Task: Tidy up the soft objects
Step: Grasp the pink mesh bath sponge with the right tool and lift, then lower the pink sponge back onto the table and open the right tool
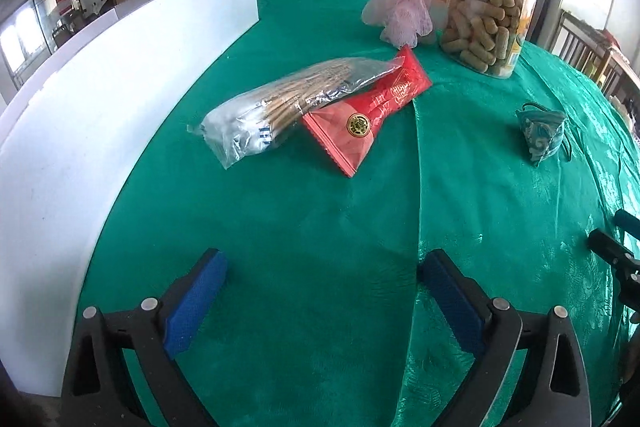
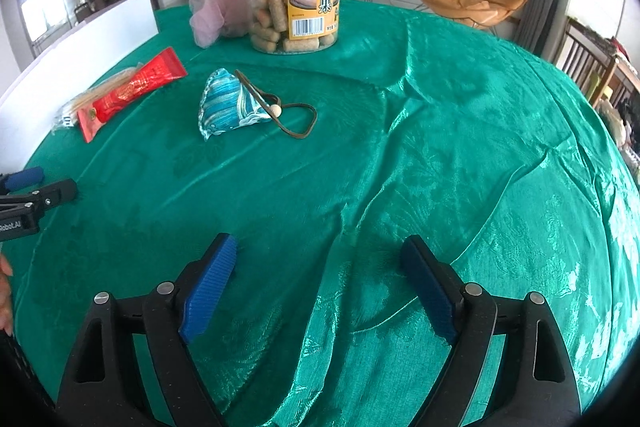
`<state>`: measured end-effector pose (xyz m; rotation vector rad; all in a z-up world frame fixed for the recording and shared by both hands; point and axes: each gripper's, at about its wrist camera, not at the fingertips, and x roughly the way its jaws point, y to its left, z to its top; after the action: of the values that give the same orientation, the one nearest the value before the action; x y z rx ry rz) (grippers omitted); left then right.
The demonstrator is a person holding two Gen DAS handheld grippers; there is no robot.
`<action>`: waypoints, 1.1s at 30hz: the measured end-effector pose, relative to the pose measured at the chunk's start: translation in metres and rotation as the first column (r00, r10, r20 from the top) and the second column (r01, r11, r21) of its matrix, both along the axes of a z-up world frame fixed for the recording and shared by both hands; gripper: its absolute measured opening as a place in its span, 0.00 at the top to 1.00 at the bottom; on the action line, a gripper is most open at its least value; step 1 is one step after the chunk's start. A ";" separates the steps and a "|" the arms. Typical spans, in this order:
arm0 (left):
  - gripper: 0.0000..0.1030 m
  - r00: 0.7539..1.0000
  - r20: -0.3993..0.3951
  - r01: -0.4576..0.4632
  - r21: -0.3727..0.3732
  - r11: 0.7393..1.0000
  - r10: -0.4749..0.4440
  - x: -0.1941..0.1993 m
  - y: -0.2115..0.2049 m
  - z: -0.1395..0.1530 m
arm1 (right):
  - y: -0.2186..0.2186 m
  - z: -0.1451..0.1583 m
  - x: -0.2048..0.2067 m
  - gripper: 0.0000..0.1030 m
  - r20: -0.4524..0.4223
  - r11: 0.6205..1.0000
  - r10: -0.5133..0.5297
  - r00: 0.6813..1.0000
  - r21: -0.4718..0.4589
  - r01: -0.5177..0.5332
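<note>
Both grippers wide open, empty. Blue pouch (image 2: 230, 103) sits ahead-left of right gripper (image 2: 320, 291), far ahead-right of left gripper (image 1: 322, 301); right looks nearer. Cord trails rightward.

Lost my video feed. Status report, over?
Left gripper open, empty. Right gripper open, empty. Blue pouch and pink mesh sponge untouched on green cloth. Nothing in the way of the pouch.
</note>
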<state>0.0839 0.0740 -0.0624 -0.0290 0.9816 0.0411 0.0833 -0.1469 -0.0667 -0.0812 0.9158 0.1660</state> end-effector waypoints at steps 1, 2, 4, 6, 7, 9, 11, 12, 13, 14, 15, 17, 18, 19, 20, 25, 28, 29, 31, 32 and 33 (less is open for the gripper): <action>0.00 1.000 -0.003 -0.001 -0.001 1.000 0.001 0.001 0.001 -0.001 | 0.000 0.001 0.002 0.14 -0.015 1.000 0.008 1.000 -0.003 -0.008; 0.00 1.000 -0.003 -0.002 -0.003 1.000 0.002 0.000 0.002 -0.001 | 0.001 0.003 0.006 0.16 -0.040 1.000 0.013 0.999 -0.017 -0.013; 0.00 1.000 -0.002 -0.004 0.000 1.000 0.004 0.001 0.002 -0.002 | 0.009 0.019 0.012 0.16 -0.022 0.998 0.024 0.999 -0.056 -0.025; 0.00 1.000 -0.001 -0.005 -0.002 1.000 0.005 0.001 0.002 -0.002 | 0.029 0.055 0.019 0.16 0.079 0.994 0.099 0.992 -0.046 -0.096; 0.00 1.000 -0.001 -0.005 -0.002 1.000 0.005 0.002 0.002 -0.002 | 0.041 0.070 0.026 0.15 0.105 0.990 0.137 0.985 -0.055 -0.132; 0.00 1.000 -0.001 -0.004 -0.002 1.000 0.004 0.002 0.003 -0.001 | 0.078 0.100 0.052 0.15 0.135 0.969 0.239 0.961 -0.101 -0.227; 0.00 1.000 -0.001 -0.004 -0.002 1.000 0.004 0.002 0.003 -0.001 | 0.119 0.119 0.085 0.15 0.138 0.934 0.336 0.932 -0.176 -0.311; 0.00 1.000 -0.001 -0.004 -0.002 1.000 0.004 0.002 0.003 -0.001 | 0.143 0.125 0.105 0.15 0.132 0.909 0.380 0.915 -0.234 -0.344; 0.00 1.000 -0.001 -0.004 -0.002 1.000 0.004 0.002 0.003 -0.001 | 0.160 0.126 0.122 0.15 0.109 0.886 0.413 0.904 -0.278 -0.371; 0.00 1.000 -0.001 -0.004 -0.002 1.000 0.004 0.002 0.003 -0.001 | 0.180 0.123 0.142 0.15 0.071 0.856 0.437 0.896 -0.338 -0.391; 0.00 1.000 -0.001 -0.004 -0.002 1.000 0.004 0.002 0.003 -0.001 | 0.197 0.117 0.160 0.15 0.043 0.827 0.447 0.893 -0.400 -0.395; 0.00 1.000 -0.001 -0.004 -0.001 1.000 0.004 0.002 0.003 -0.001 | 0.223 0.099 0.191 0.15 -0.032 0.771 0.449 0.893 -0.491 -0.406; 0.00 1.000 -0.001 -0.004 -0.001 1.000 0.004 0.002 0.003 -0.001 | 0.233 0.087 0.204 0.16 -0.066 0.741 0.437 0.897 -0.539 -0.400; 0.00 1.000 -0.001 -0.004 -0.001 1.000 0.004 0.002 0.003 -0.001 | 0.239 0.076 0.213 0.16 -0.092 0.712 0.424 0.901 -0.581 -0.394; 0.00 1.000 -0.001 -0.004 -0.001 1.000 0.004 0.002 0.003 -0.001 | 0.243 0.063 0.223 0.16 -0.128 0.683 0.394 0.910 -0.621 -0.383; 0.00 1.000 -0.001 -0.004 -0.001 1.000 0.004 0.002 0.003 -0.002 | 0.241 0.031 0.237 0.92 -0.251 0.659 0.292 0.923 -0.646 -0.385; 0.00 1.000 -0.001 -0.005 -0.001 1.000 0.005 0.002 0.003 -0.002 | 0.235 0.053 0.226 0.90 -0.187 0.719 0.303 0.935 -0.598 -0.353; 0.00 1.000 -0.001 -0.005 -0.001 1.000 0.005 0.002 0.003 -0.002 | 0.236 0.067 0.220 0.90 -0.147 0.741 0.321 0.936 -0.576 -0.345; 0.00 1.000 -0.001 -0.005 -0.001 1.000 0.005 0.003 0.003 -0.001 | 0.231 0.105 0.207 0.90 -0.056 0.800 0.348 0.936 -0.504 -0.327; 0.00 1.000 -0.001 -0.005 -0.001 1.000 0.005 0.003 0.003 -0.002 | 0.225 0.120 0.201 0.90 -0.015 0.825 0.349 0.937 -0.470 -0.314; 0.00 1.000 -0.001 -0.004 -0.001 1.000 0.004 0.002 0.003 -0.001 | 0.216 0.139 0.194 0.90 0.029 0.855 0.344 0.939 -0.424 -0.300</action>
<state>0.0863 0.0769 -0.0638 -0.0316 0.9824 0.0444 0.2777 0.0689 0.0726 -0.6391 0.8153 0.2751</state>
